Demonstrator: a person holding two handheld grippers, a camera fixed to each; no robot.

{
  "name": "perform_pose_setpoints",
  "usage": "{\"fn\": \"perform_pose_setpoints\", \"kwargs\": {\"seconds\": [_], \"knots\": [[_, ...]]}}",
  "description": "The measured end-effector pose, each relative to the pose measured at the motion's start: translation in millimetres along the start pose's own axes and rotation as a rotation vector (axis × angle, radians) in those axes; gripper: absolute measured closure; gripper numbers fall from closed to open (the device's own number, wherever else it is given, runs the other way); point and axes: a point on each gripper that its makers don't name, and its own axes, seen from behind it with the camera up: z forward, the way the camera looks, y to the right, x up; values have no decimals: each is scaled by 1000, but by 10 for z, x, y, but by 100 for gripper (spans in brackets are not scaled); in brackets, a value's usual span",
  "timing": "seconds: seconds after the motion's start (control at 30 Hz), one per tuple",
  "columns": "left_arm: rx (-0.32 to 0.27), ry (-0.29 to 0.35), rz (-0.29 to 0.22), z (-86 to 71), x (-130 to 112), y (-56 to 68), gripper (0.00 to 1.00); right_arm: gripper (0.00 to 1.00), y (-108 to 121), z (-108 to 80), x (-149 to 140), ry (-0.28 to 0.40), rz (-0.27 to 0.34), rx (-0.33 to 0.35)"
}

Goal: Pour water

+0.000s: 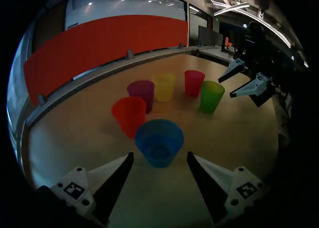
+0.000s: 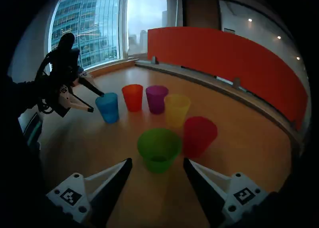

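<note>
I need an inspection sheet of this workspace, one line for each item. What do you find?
Surface: wooden table, bare around the cups.
Job's things: six upright cups close together: blue, orange, purple, yellow, red, green. Whether any holds water cannot be told.
Clutter: nothing seen.
Grippers: left gripper open, facing the blue cup; right gripper open, facing the green cup. Neither holds anything.
Cables: nothing seen.
Surroundings: orange panel along the table's far edge; windows with tall buildings outside.
</note>
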Motion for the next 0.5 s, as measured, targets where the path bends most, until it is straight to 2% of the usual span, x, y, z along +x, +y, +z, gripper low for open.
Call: {"fn": "perform_pose_setpoints", "kwargs": {"seconds": [0.5], "knots": [[-30,-37,-8,225,9,1,1,0,63,282,-32,-32,2,3]]}}
